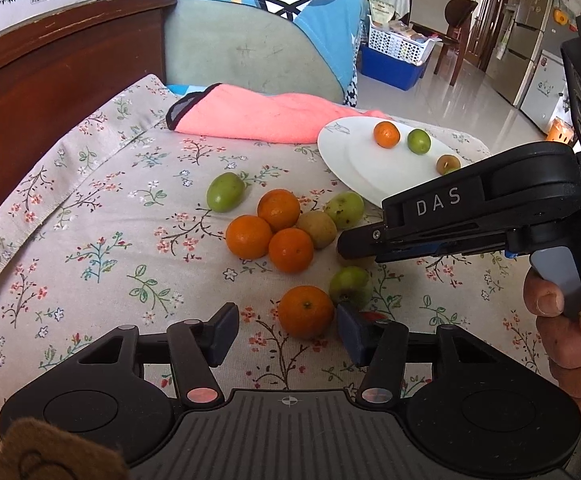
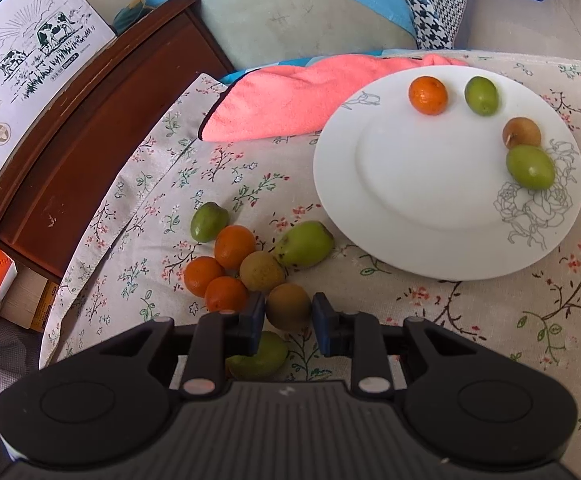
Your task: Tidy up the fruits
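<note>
nearest the left wrist camera, the left gripper [image 1: 286,326] is hovering with its jaws partly apart around a small orange [image 1: 305,311] on the floral cloth [image 1: 90,220]; the pads are not yet pressing it, and a green fruit [image 1: 350,286] is lying just beside the right pad; the right gripper [image 2: 289,314] is sitting narrow, its pads closed against a brownish round fruit [image 2: 288,305], so it appears to be gripping that one; to do this step well, the person is likely needing to lift the brownish fruit straight up before swinging toward the white plate [image 2: 370,208], since a cluster of oranges [image 2: 218,276] is touching close on its left and could roll; the left claw should be centring on its orange so the green neighbour is not getting pinched; farther on, the plate is already carrying one orange, two green fruits and a brown one, well apart; beyond it a pink towel [image 1: 250,114] is lying crumpled against a cushioned seat; at the far left a dark wooden headboard [image 2: 102,128] is propping a milk carton box [image 2: 30,60]; a tiled room with a fridge is showing behind.
</note>
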`<move>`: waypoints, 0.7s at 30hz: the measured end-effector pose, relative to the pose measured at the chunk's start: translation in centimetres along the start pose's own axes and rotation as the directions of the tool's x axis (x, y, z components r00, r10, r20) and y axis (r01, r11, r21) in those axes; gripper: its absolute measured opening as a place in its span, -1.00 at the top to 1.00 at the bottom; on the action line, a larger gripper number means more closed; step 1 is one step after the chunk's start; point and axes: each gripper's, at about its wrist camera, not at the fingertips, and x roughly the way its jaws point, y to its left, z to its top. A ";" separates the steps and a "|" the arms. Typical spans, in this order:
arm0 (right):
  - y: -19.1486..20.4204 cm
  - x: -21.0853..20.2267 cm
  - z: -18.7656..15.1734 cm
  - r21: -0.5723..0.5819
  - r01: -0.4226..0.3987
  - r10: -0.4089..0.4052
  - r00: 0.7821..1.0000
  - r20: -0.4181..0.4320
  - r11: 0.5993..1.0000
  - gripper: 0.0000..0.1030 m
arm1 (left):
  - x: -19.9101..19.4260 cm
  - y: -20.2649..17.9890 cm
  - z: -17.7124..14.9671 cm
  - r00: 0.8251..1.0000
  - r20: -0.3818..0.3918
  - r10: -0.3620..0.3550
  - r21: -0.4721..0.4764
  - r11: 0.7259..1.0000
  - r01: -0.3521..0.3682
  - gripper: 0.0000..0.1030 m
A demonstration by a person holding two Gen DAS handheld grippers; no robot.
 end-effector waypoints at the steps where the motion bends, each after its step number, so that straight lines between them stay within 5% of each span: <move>1: 0.0 0.0 0.0 0.002 -0.002 0.002 1.000 -0.001 1.000 0.48 | 0.1 0.0 0.0 1.000 -0.001 0.002 0.002 1.000 -0.002 0.00; 4: -0.1 0.0 0.0 0.003 -0.002 0.002 1.000 0.001 1.000 0.49 | 0.5 -0.2 -0.1 1.000 -0.011 0.005 0.012 1.000 -0.005 0.03; 9: 0.1 -0.1 -0.1 -0.010 0.003 -0.003 1.000 0.005 1.000 0.49 | 0.7 -0.4 -0.2 1.000 -0.012 -0.001 0.025 1.000 0.001 0.46; 21: -0.1 -0.2 0.0 0.000 0.010 -0.010 1.000 0.010 1.000 0.50 | 1.0 -0.4 -0.3 1.000 0.004 -0.004 0.022 1.000 0.004 0.41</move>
